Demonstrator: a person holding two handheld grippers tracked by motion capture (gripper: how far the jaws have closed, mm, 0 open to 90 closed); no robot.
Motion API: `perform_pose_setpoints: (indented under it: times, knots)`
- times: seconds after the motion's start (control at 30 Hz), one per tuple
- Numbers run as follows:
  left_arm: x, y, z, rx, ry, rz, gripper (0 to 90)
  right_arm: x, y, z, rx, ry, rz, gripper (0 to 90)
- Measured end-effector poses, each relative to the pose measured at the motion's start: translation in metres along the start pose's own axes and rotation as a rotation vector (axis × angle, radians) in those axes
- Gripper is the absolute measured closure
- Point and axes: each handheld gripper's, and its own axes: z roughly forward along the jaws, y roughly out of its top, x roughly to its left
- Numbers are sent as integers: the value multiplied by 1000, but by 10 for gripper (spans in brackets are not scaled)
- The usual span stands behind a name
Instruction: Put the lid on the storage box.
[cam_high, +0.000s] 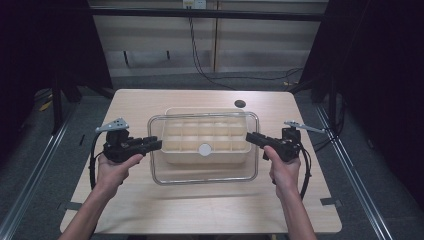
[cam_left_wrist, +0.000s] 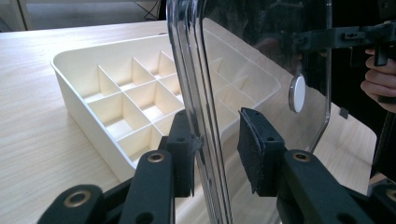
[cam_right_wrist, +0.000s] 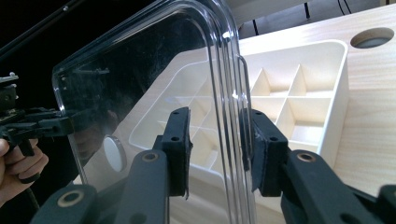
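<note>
Your forearms: they come in from 6 o'clock in the high view, one to each short end of the work, so the load is shared evenly.
Left gripper (cam_high: 154, 144): you have it clamped on the left rim of the clear lid (cam_high: 205, 172). In the left gripper view the rim runs up between the jaws, with the left pad (cam_left_wrist: 184, 140) pressed to it. The other pad (cam_left_wrist: 254, 149) sits slightly off the sheet, probably because the raised rim is thicker than the flat panel.
Right gripper (cam_high: 250, 137): its jaws are closed on the lid's right rim, at about 3 o'clock from the lid's centre. In the right gripper view both pads (cam_right_wrist: 180, 140) bracket the ribbed edge.
Why held so: pinching both short ends likely keeps the thin, slippery lid level and stops it from twisting as you carry it.
Clear lid, place: it hangs between the two grippers, above the cream divider tray (cam_high: 172, 150), lapping past the tray's near edge towards 6 o'clock.
Clear lid, heading: its long axis runs 9 to 3 o'clock, parallel to the tray's long side. It lies roughly flat, with the white round knob (cam_high: 205, 149) near its centre.
Divider tray: it rests on the wooden table (cam_high: 150, 210) with its compartments open and empty.
Far end: a dark round hole (cam_high: 240, 103) in the tabletop lies at 1 o'clock from the tray.
</note>
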Motion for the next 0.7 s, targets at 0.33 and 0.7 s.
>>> perform_pose_setpoints:
  times: [0.33, 0.7]
  knots:
    - [5, 13, -1, -17, 12, 2, 669, 0, 16, 8, -4, 2, -10, 642]
    - [13, 28, 4, -31, 21, 7, 668, -3, 31, 16, -15, 3, -2, 640]
